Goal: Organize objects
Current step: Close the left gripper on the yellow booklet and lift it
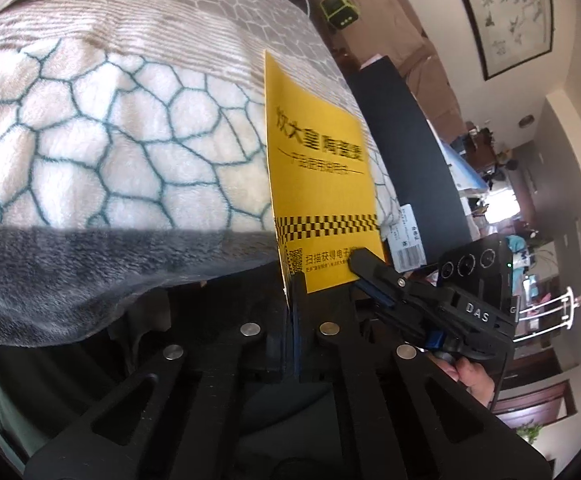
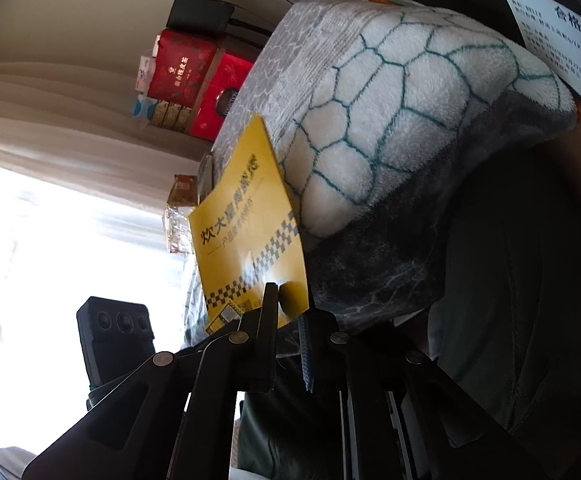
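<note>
Both tongs grip one yellow booklet (image 1: 318, 184) at its lower edge: left tongs (image 1: 297, 280), right tongs (image 2: 290, 312) (fleece blanket (image 1: 110, 128) behind).

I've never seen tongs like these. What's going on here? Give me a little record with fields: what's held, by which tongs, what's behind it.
held item: yellow booklet with black print and a checkered band
left tongs: shut on the booklet's bottom edge
right tongs: their tip lies on the booklet's lower corner; whether they pinch it is unclear
booklet pose: upright, lifted off the blanket
behind it: fleece blanket, white with a green cell pattern and a grey border
also visible: white label with printed text
</note>
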